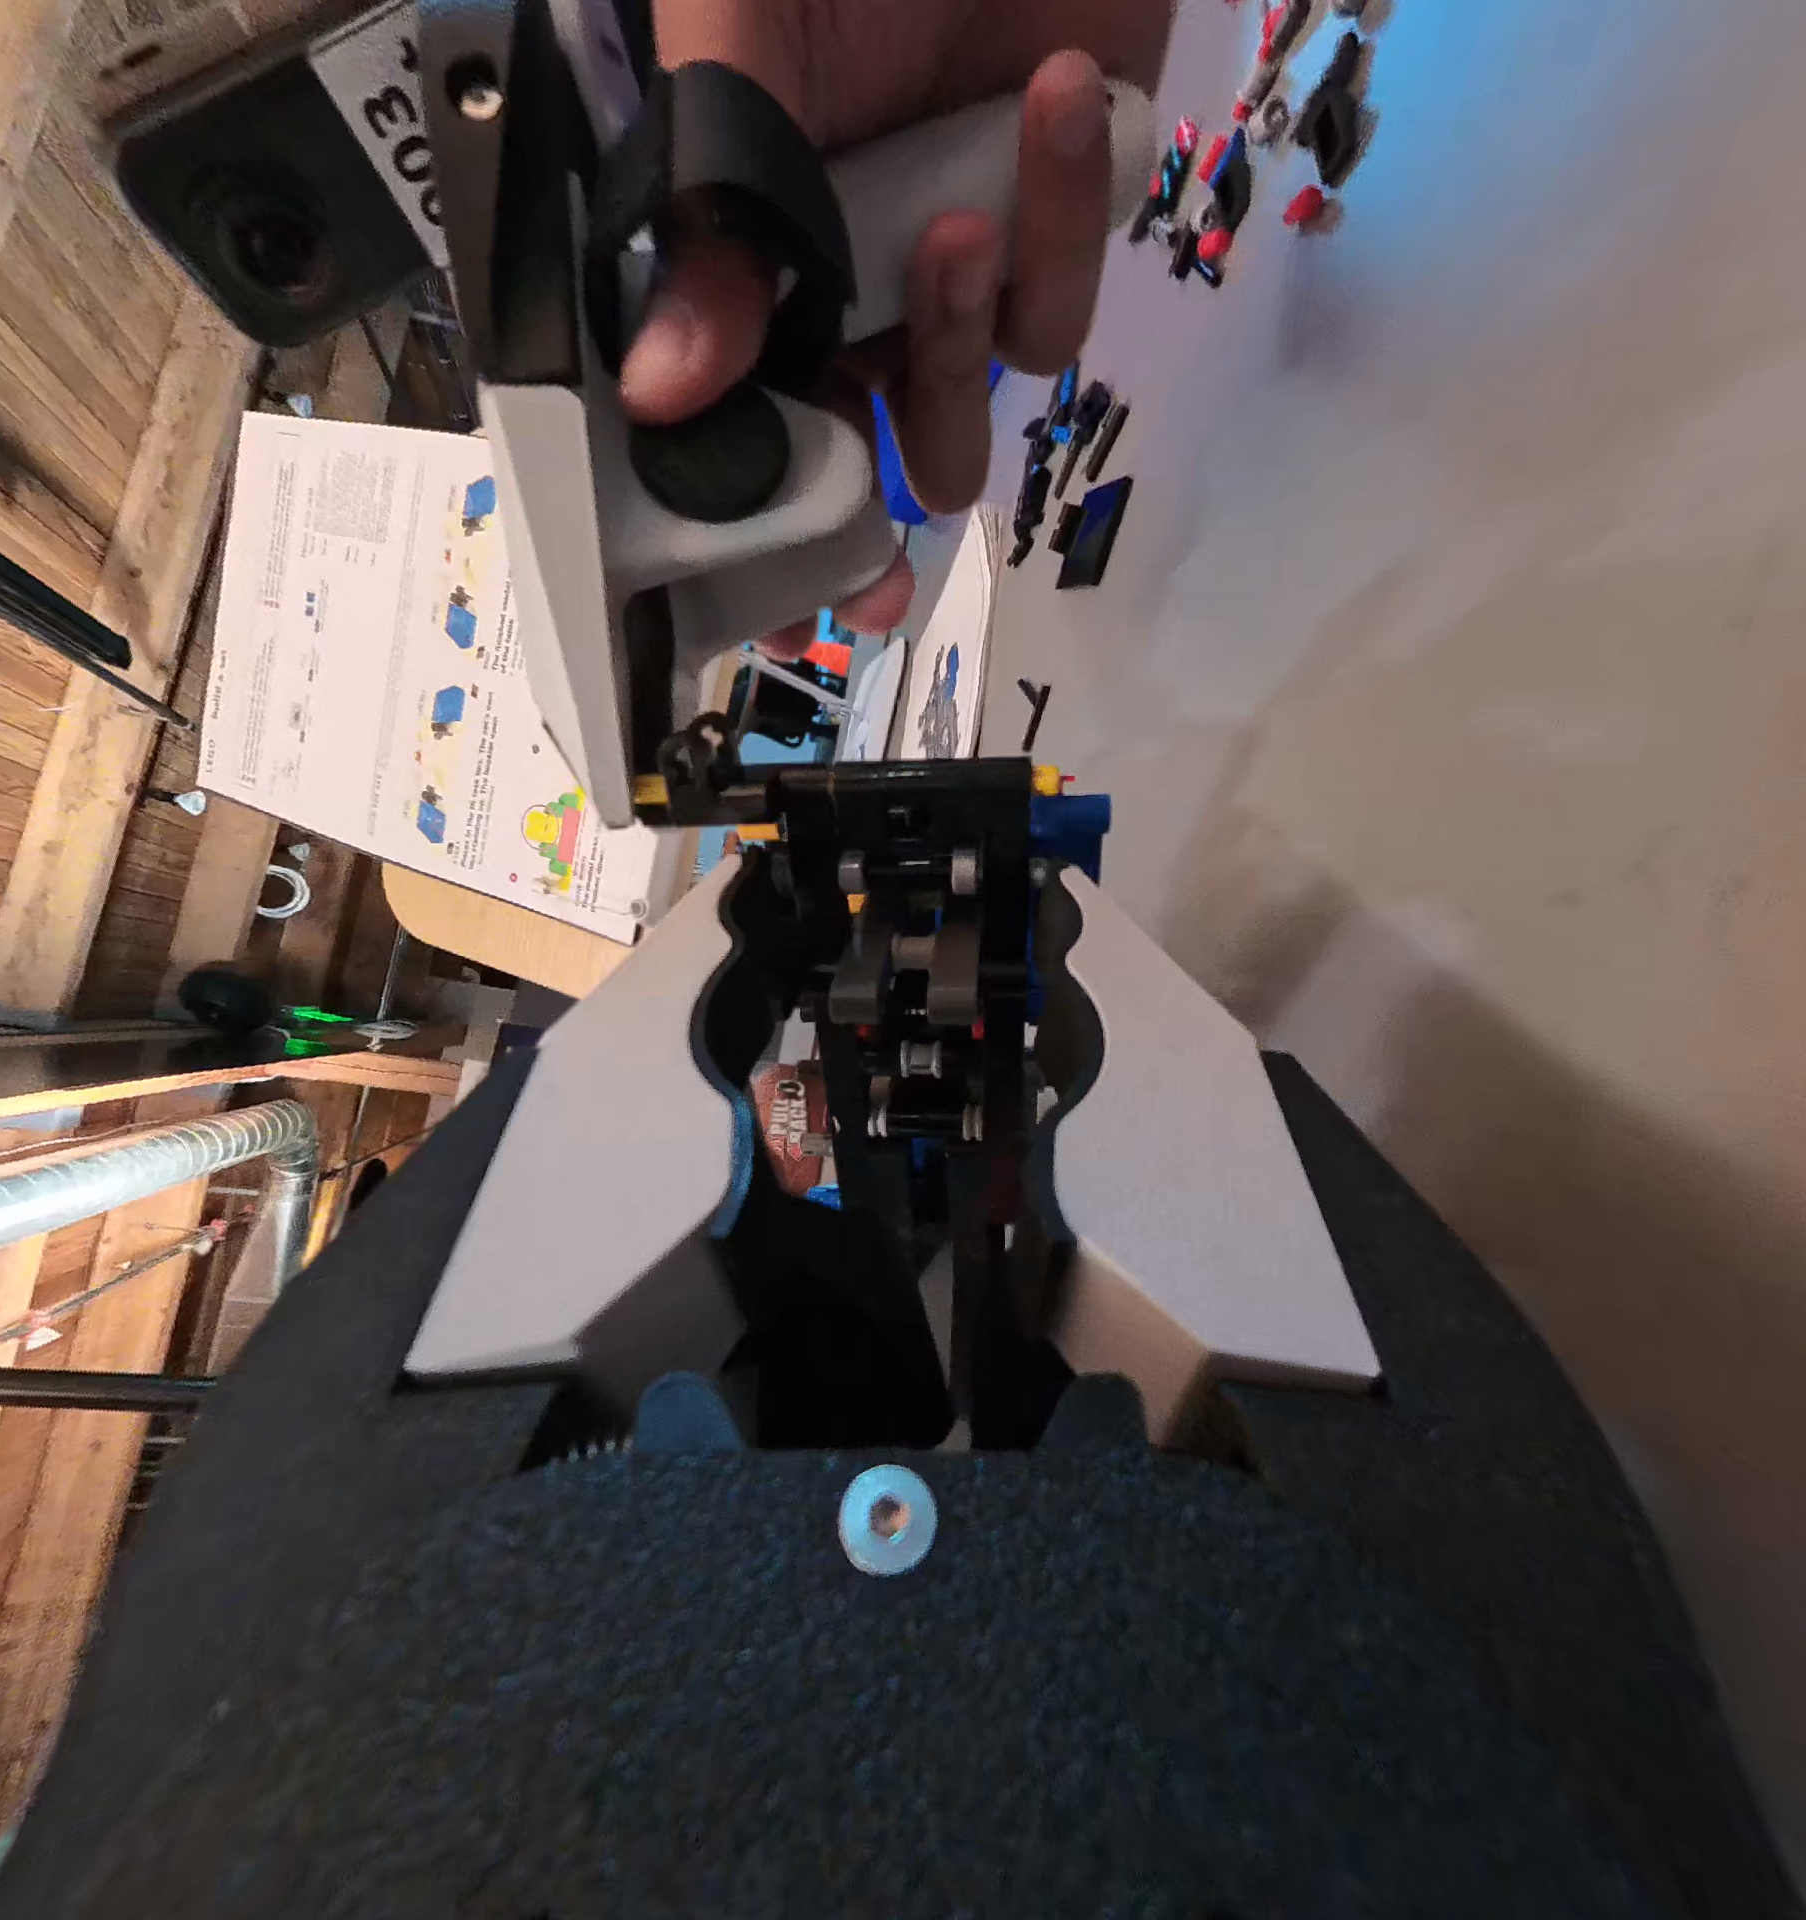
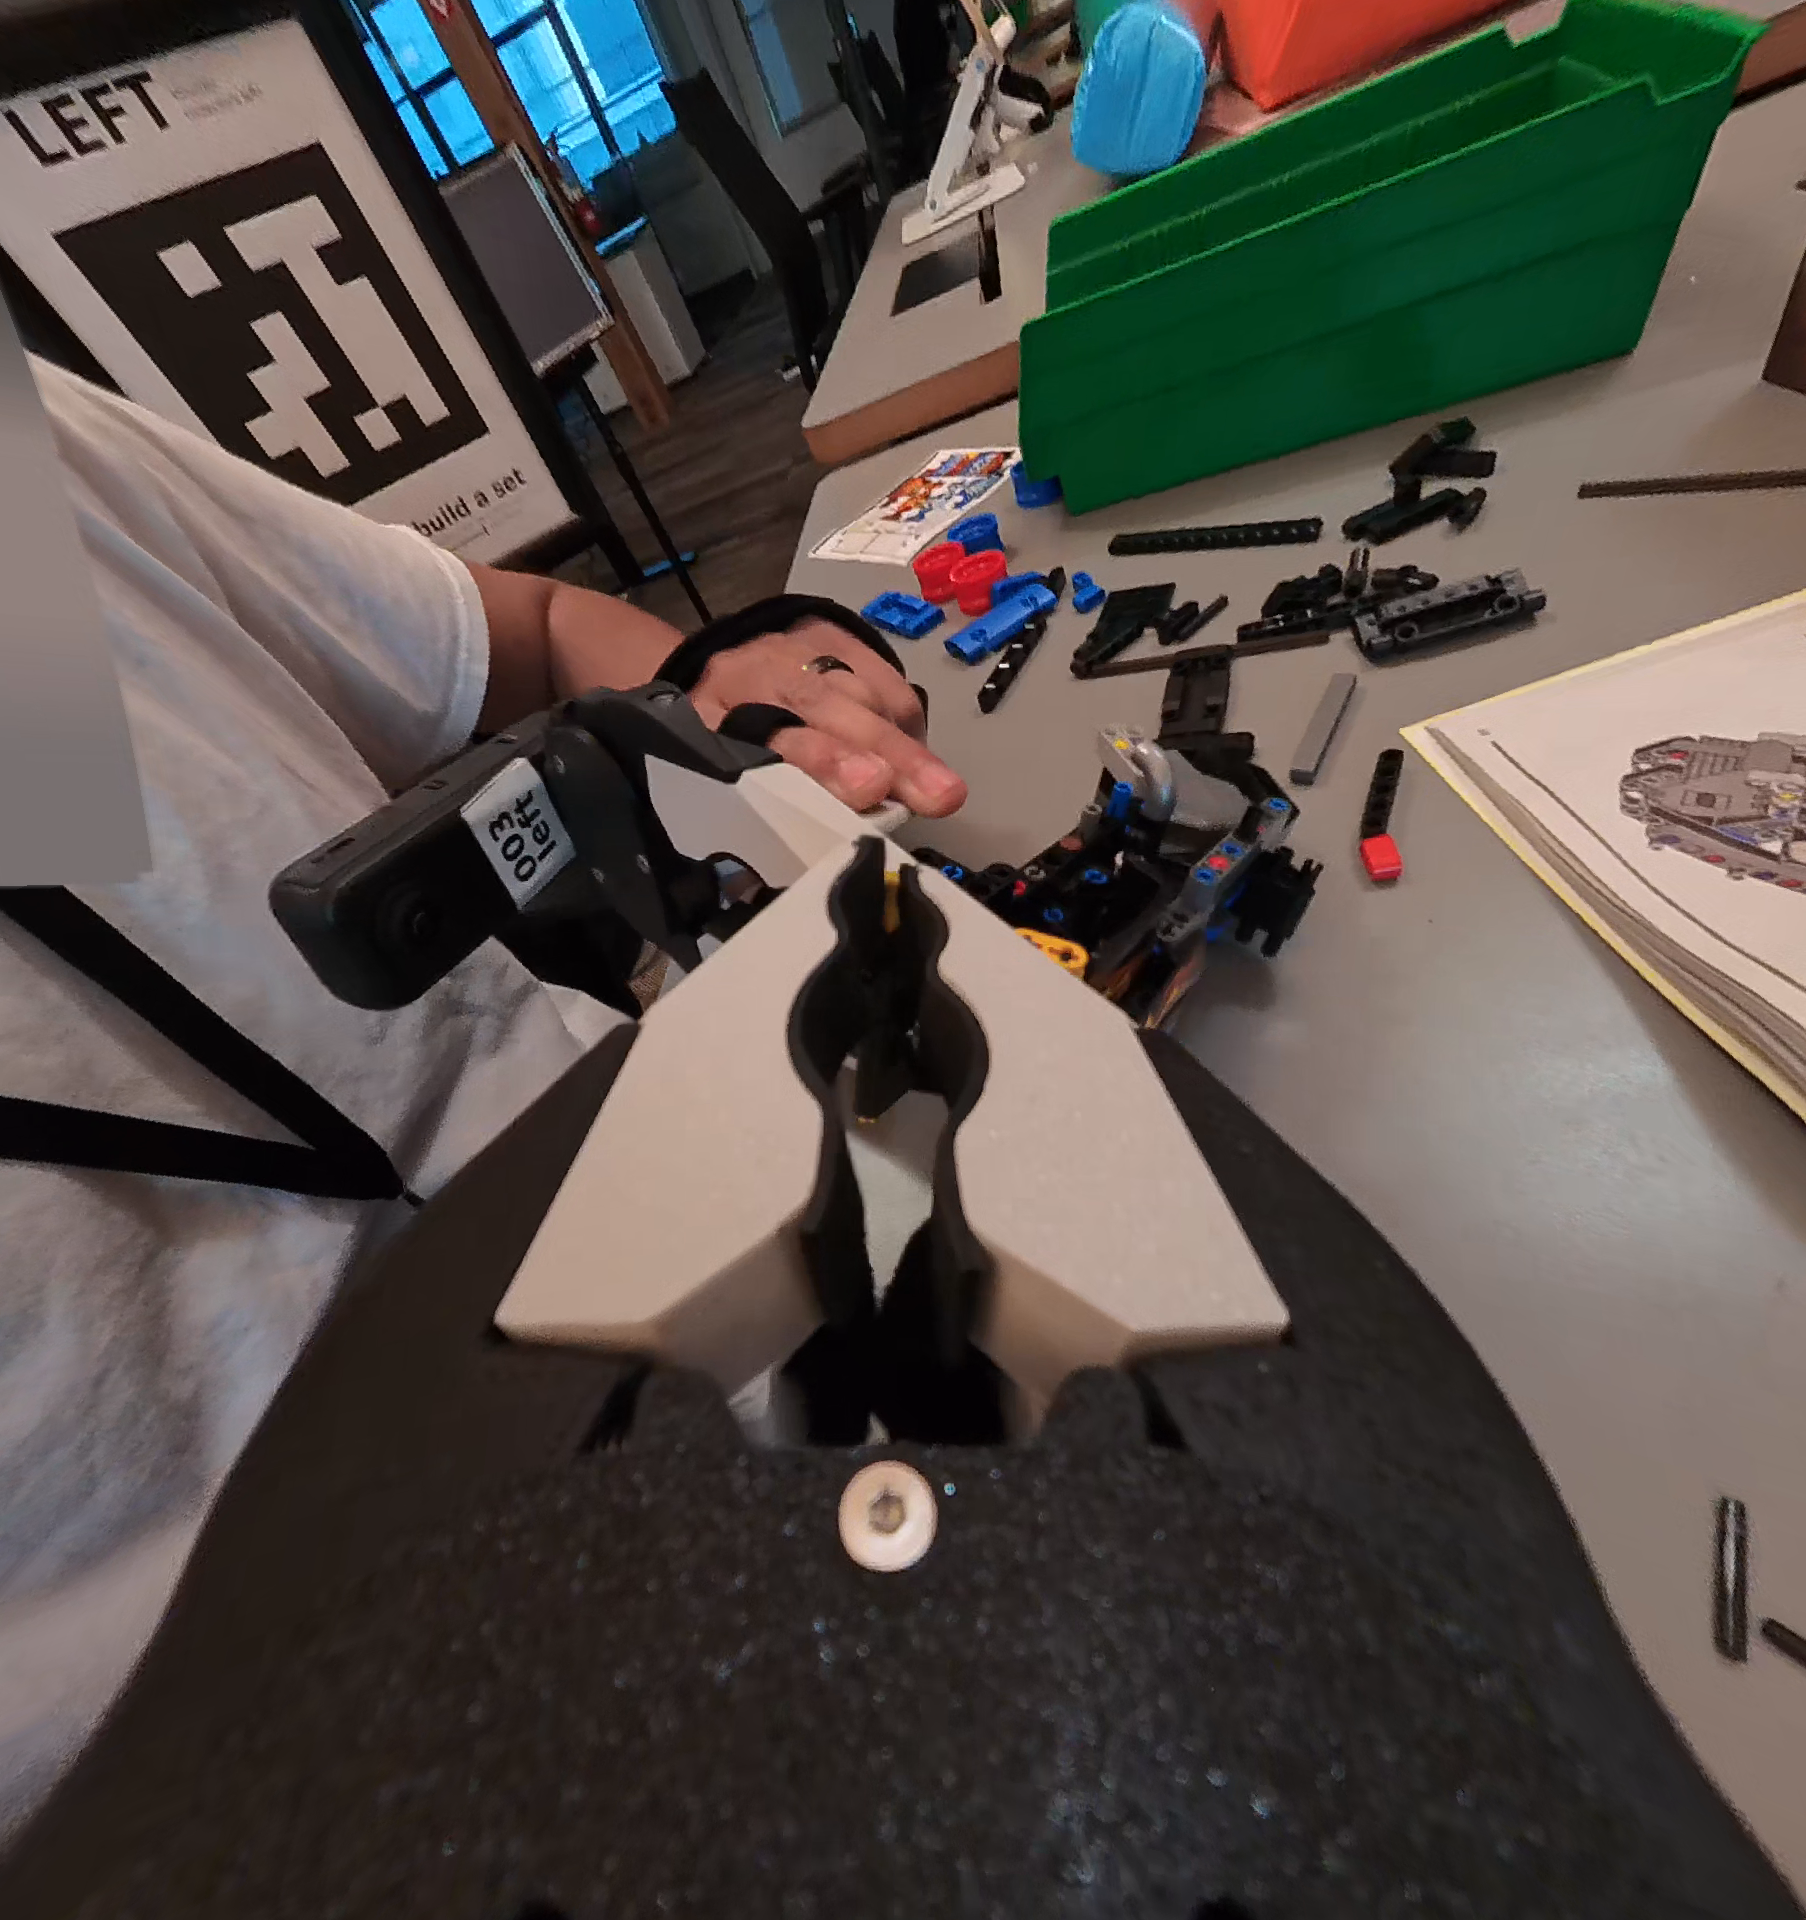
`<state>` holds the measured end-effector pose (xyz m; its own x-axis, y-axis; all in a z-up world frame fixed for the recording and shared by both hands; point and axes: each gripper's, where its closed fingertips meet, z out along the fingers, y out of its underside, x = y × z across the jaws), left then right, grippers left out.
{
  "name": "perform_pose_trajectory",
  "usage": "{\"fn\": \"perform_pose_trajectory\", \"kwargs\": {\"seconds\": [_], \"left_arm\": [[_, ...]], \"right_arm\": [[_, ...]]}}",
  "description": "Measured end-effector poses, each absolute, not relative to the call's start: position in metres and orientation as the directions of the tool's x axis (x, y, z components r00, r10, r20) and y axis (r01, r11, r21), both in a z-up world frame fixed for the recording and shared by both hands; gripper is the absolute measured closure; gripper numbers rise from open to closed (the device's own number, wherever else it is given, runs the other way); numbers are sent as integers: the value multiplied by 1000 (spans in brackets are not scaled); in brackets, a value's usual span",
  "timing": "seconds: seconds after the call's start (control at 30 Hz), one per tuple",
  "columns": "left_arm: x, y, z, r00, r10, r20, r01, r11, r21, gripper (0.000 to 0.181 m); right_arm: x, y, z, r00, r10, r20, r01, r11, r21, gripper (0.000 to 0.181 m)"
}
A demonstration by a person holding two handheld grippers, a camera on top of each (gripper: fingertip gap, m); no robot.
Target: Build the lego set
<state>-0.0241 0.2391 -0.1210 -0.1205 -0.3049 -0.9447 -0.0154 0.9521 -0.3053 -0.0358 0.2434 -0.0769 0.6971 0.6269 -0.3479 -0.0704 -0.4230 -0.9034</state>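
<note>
A half-built lego model [image 1: 909, 935] of black beams with blue, grey and yellow bits sits between my left gripper's [image 1: 899, 914] fingers, which are shut on it above the grey table [image 2: 1398, 1143]. The model also shows in the right wrist view [image 2: 1169, 883]. My right gripper [image 2: 883, 883] is shut on a small black piece with a yellow pin [image 2: 883, 997]. In the left wrist view the right gripper [image 1: 629, 805] holds that piece [image 1: 691, 774] against the model's upper left corner. A hand holds the left gripper's body [image 2: 566, 831].
Loose blue and red pieces [image 2: 972, 592] and black beams [image 2: 1398, 613] lie behind the model. A green bin [image 2: 1346, 281] stands at the back, an open instruction booklet [image 2: 1709, 831] at the right. Two black axles [image 2: 1730, 1579] lie near right. A printed sheet [image 1: 379, 644] stands on an easel.
</note>
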Motion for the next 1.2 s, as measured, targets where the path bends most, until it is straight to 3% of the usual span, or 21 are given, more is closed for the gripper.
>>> {"fn": "perform_pose_trajectory", "kwargs": {"seconds": [0.17, 0.3, 0.37, 0.43, 0.6, 0.67, 0.73, 0.8, 0.87, 0.9, 1.0, 1.07, 1.13, 1.2], "left_arm": [[-20, 242, -128, -126, -231, -965, -21, 973, -230, 132], [-19, 243, -131, -133, -226, -965, -37, 974, -223, 132], [-19, 237, -136, -161, -226, -961, -30, 974, -224, 133], [-20, 230, -143, -195, -209, -958, -24, 978, -209, 133], [-21, 220, -146, -206, -171, -964, -3, 985, -174, 133], [-21, 218, -146, -210, -164, -964, -1, 986, -168, 132], [-21, 218, -147, -209, -148, -967, 6, 988, -153, 132], [-22, 218, -148, -215, -127, -968, 20, 991, -135, 132], [-24, 220, -148, -224, -98, -970, 28, 994, -107, 133], [-25, 222, -148, -226, -61, -972, 36, 997, -71, 132], [-27, 228, -150, -241, 61, -968, 51, 997, 51, 132], [-28, 229, -148, -259, 127, -958, 78, 991, 110, 133], [-30, 231, -148, -299, 197, -934, 95, 980, 176, 133], [-31, 228, -148, -323, 251, -913, 130, 967, 220, 133]], "right_arm": [[-29, 244, -82, 724, 619, -303, -18, -422, -906, 175], [-9, 242, -85, 786, 607, -120, 134, -355, -925, 146], [-4, 238, -85, 787, 616, -37, 196, -306, -931, 121], [-11, 228, -84, 762, 646, -55, 186, -300, -936, 104], [-17, 194, -98, 717, 637, -283, 180, -561, -808, 156], [-6, 197, -99, 781, 589, -206, 230, -579, -783, 178], [3, 206, -86, 822, 568, -48, 276, -470, -838, 179], [0, 208, -77, 834, 551, -28, 233, -399, -887, 171], [-18, 202, -77, 776, 629, -31, 203, -296, -933, 122], [-22, 200, -82, 770, 637, -29, 204, -290, -935, 119], [-36, 198, -96, 768, 640, 18, 271, -299, -915, 122], [-37, 196, -101, 776, 623, 101, 366, -313, -876, 156], [-34, 196, -95, 793, 581, 185, 423, -307, -852, 172], [-36, 195, -87, 800, 584, 139, 398, -344, -851, 168]]}}
